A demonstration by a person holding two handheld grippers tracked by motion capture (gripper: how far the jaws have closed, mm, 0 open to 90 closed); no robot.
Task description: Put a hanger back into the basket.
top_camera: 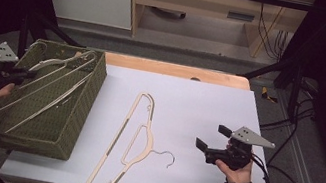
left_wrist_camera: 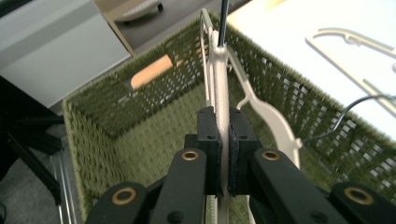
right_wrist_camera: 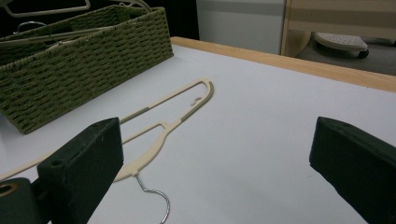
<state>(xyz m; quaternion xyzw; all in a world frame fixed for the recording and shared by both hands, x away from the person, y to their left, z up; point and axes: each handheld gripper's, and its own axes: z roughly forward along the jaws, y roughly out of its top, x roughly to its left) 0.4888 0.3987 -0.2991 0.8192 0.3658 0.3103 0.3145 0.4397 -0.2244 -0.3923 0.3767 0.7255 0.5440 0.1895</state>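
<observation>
my left gripper (left_wrist_camera: 223, 154) is clamped on the hanger in the basket (left_wrist_camera: 219, 98), at the left of the frame inside the green basket (top_camera: 92, 90). its long axis runs away from the jaws toward the upper right. my right gripper (top_camera: 213, 141) rests wide open, holding nothing, with the second hanger (top_camera: 129, 141) lying flat to its left.
</observation>
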